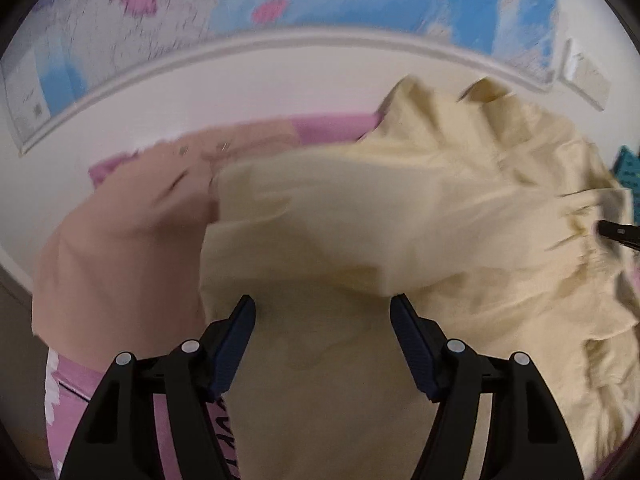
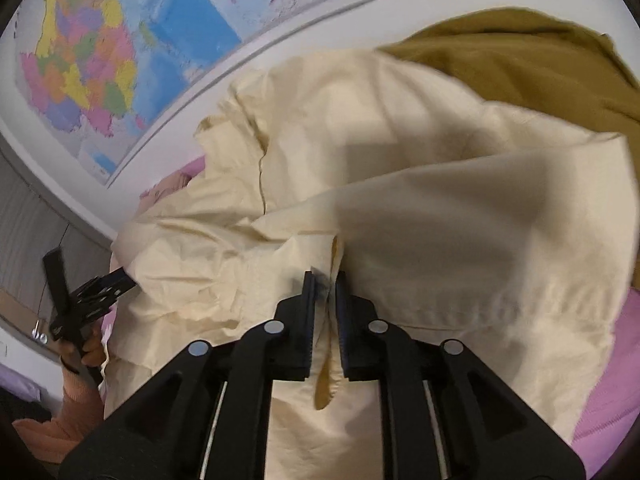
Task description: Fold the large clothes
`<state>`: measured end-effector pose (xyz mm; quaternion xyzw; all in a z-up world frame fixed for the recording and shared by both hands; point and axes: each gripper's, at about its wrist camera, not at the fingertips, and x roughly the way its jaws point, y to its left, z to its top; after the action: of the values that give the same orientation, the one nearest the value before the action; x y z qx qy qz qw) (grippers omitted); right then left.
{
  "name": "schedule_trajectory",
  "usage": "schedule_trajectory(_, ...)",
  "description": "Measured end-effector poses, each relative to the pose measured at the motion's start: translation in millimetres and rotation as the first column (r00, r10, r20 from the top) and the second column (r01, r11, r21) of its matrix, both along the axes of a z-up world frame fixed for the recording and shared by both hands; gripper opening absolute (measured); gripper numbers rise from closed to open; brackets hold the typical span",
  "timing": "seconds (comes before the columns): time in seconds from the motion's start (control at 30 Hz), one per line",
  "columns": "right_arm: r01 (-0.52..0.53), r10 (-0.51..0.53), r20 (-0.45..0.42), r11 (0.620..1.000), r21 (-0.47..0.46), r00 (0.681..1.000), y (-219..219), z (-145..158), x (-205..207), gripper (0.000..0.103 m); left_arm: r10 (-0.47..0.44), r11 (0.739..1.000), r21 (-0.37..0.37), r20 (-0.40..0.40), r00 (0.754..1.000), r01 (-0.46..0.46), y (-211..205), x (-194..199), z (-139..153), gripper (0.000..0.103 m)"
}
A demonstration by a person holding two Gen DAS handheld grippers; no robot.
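One cream garment (image 2: 420, 200) between hand-held gripper (image 2: 325, 280) pads.

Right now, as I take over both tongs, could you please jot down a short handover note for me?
Left tongs: open, empty, just above the crumpled pale yellow cotton garment.
Right tongs: nearly closed, a pinch of that garment's fabric between the pads.
The garment lies heaped on the pink bedsheet, a peach cloth to one side and an olive-brown cloth beyond.
Done: no neat fold visible.
Left: spread, then fold.
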<state>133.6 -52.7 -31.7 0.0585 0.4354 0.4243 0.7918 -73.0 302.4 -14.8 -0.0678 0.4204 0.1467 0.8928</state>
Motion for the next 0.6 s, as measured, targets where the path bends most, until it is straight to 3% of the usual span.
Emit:
schedule_trajectory(0.03, 0.02, -0.02, 0.041, 1.0, 0.004, 0.999, -5, 8, -5, 0.013, -0.028, 1.0, -0.006, 0.027, 0.999, 0.028, -6, -2, 6, 0.068)
schedule_trajectory(0.07, 0.032, -0.033, 0.08, 0.999, 0.012, 0.996, -11, 15, -11, 0.022, -0.061, 0.998, -0.011, 0.051, 0.997, 0.062, -13, -4, 12, 0.068)
schedule_trajectory(0.13, -0.001, -0.005, 0.173, 0.999, 0.034, 0.985, -11, 32, -32, 0.026, -0.131, 0.991, -0.016, 0.073, 0.989, 0.133, -25, -4, 19, 0.068)
schedule_trajectory(0.23, -0.106, 0.1, 0.233, 0.994, 0.015, 0.967, 9, 40, -56, 0.031, -0.222, 0.973, -0.062, 0.041, 0.974, 0.224, -45, 13, 12, 0.068)
schedule_trajectory(0.3, -0.158, 0.171, 0.254, 0.985, -0.071, 0.952, 35, 31, -64, 0.033, -0.231, 0.972, -0.059, -0.014, 0.973, 0.229, -54, 31, 1, 0.068)
schedule_trajectory(0.43, -0.122, 0.157, 0.226, 0.979, -0.161, 0.961, 64, 4, -42, 0.033, -0.202, 0.975, -0.118, -0.114, 0.973, 0.188, -49, 62, -28, 0.068)
schedule_trajectory(0.6, -0.084, 0.105, 0.143, 0.986, -0.147, 0.984, 68, -15, -9, 0.031, -0.177, 0.98, -0.118, -0.153, 0.972, 0.16, -43, 80, -39, 0.068)
